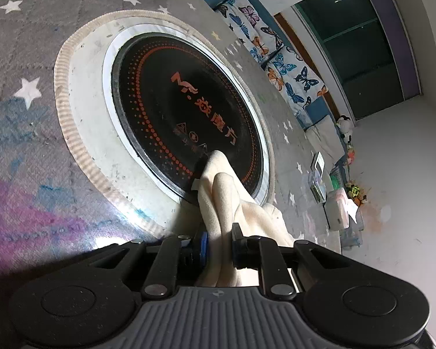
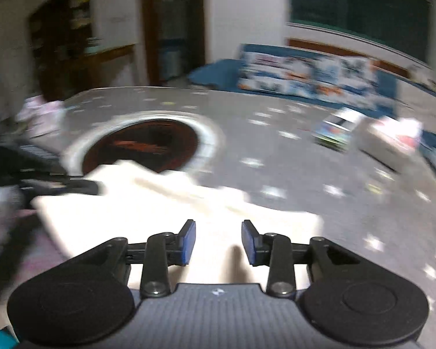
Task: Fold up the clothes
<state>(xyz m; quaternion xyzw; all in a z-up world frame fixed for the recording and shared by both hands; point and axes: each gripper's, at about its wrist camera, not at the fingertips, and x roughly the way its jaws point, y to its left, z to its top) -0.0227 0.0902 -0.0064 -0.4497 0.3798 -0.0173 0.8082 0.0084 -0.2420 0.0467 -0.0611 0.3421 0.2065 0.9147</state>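
A cream cloth (image 1: 232, 203) lies on a grey star-patterned table (image 1: 29, 43). My left gripper (image 1: 219, 244) is shut on a bunched fold of the cloth, which runs forward between the fingers onto the black round cooktop (image 1: 174, 101). In the blurred right wrist view the cloth (image 2: 165, 212) lies spread and partly folded in front of my right gripper (image 2: 218, 241), which is open and empty above its near edge. The left gripper (image 2: 43, 180) shows at the left, holding the cloth's far corner.
The cooktop (image 2: 142, 145) sits in a white ring at the table's middle. A tissue box (image 2: 392, 142) and a small pack (image 2: 337, 131) stand at the right side. A blue sofa with butterfly cushions (image 1: 276, 46) lies beyond the table.
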